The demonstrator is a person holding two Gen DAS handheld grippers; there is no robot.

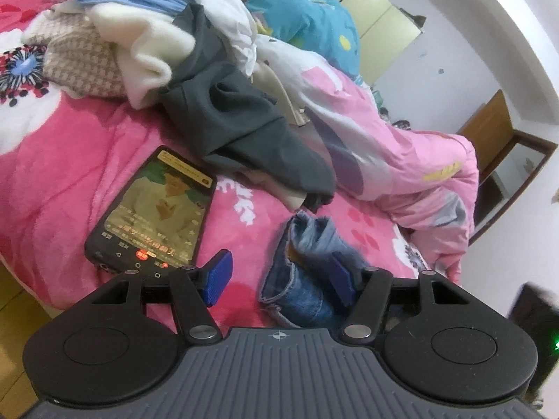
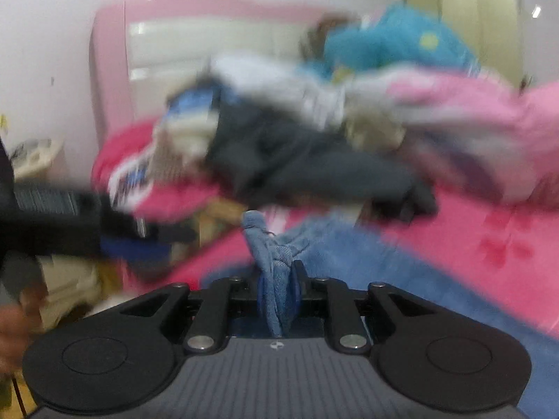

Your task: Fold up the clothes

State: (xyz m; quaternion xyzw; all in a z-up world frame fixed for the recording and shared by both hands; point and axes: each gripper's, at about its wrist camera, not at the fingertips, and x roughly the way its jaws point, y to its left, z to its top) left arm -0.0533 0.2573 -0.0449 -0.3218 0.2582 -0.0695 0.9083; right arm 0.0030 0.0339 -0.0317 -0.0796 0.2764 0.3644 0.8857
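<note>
In the left wrist view my left gripper is open over the pink bed cover. A crumpled piece of blue denim jeans lies between its blue pads, against the right pad. In the blurred right wrist view my right gripper is shut on a fold of the blue jeans, which trail off to the right over the bed. A dark grey garment lies further back on a clothes pile; it also shows in the right wrist view.
A lit phone lies on the pink bed cover left of my left gripper. A pile of white, checked and blue clothes is behind. A pink quilt is bunched at the right. The left gripper's body appears at left.
</note>
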